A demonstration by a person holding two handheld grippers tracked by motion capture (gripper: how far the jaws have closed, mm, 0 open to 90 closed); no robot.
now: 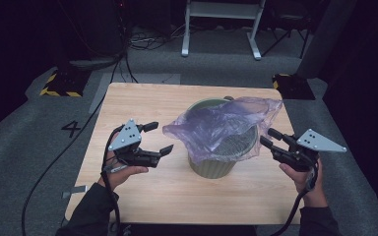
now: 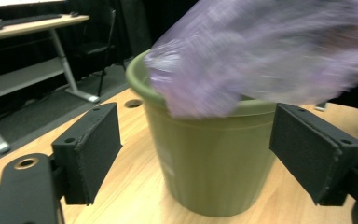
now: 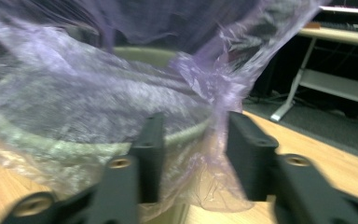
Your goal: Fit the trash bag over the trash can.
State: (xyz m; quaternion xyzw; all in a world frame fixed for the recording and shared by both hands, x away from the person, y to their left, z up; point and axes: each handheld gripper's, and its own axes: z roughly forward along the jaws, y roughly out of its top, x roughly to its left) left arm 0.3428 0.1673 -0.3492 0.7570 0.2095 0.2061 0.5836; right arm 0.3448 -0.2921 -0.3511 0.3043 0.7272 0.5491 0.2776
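A green bin (image 1: 215, 162) stands on the table (image 1: 142, 196), right of centre, with a purple bag (image 1: 221, 125) draped over its mouth. The bag sags into the bin and hangs over the near and right rim; its far right part sticks up loose. What lies under the bag inside the bin cannot be seen.

The left gripper (image 1: 158, 138) is just left of the bin, jaws spread wide with nothing between them. The left gripper view looks level at the bin's wall (image 2: 209, 163) between the two pads, both clear of it, with the bag (image 2: 270, 56) blurred above the rim.

The right gripper (image 1: 269, 137) is just right of the bin at the bag's edge. The right gripper view shows what the high view does not: a fold of bag (image 3: 209, 149) hangs in the gap between the jaws, which stand partly spread and do not press it. That view also shows the rim (image 3: 98, 149) through the film
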